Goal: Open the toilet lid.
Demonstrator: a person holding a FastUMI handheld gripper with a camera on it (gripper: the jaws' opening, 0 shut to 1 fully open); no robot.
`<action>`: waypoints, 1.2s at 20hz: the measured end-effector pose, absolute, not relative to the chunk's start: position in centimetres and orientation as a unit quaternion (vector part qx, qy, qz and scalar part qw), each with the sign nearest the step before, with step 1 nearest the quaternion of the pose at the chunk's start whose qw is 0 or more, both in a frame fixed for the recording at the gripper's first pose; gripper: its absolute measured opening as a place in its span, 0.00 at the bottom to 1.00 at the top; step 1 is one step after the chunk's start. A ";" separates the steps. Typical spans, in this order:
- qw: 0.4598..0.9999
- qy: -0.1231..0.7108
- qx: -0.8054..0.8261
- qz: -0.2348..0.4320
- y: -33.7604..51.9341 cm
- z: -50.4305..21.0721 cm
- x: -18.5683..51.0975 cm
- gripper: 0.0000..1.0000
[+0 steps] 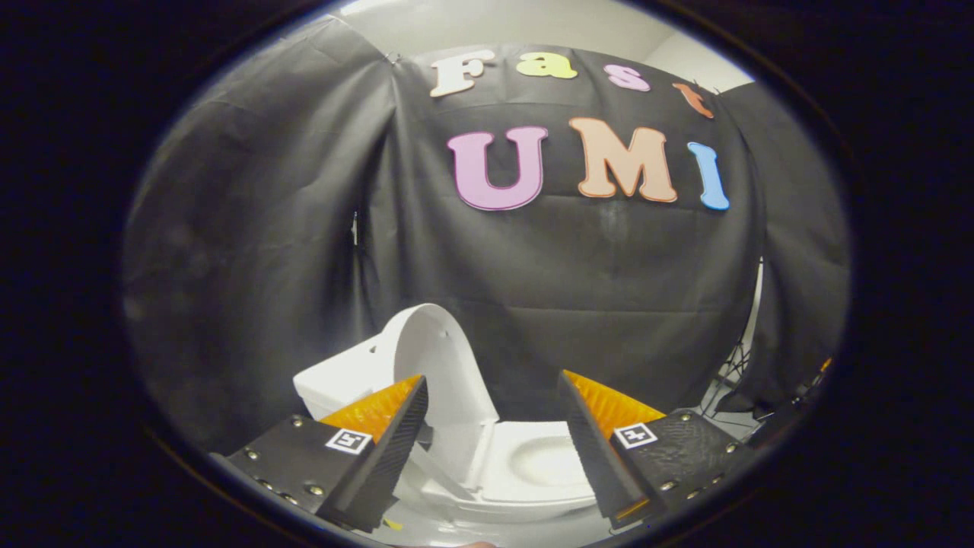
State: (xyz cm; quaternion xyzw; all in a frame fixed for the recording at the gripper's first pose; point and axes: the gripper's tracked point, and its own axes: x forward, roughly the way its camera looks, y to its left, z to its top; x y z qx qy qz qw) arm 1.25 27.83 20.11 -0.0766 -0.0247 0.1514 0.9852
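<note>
The gripper (pixel 491 396) hangs with its two fingers spread wide apart and nothing held between them, each finger carrying a small square black-and-white marker (pixel 349 440). Just ahead of and below the fingers stands a glossy white ceramic toilet (pixel 487 487); its rounded white plastic lid (pixel 437 365) is raised upright, leaning towards the white tank (pixel 338 384) just past the left finger, and the open bowl (pixel 540 460) lies between the fingers. Behind the toilet hangs the booth's creased black cloth wall (pixel 266 251).
</note>
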 end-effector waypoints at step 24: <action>0.990 -0.056 -0.082 0.100 11.0 22.5 3.2 1.00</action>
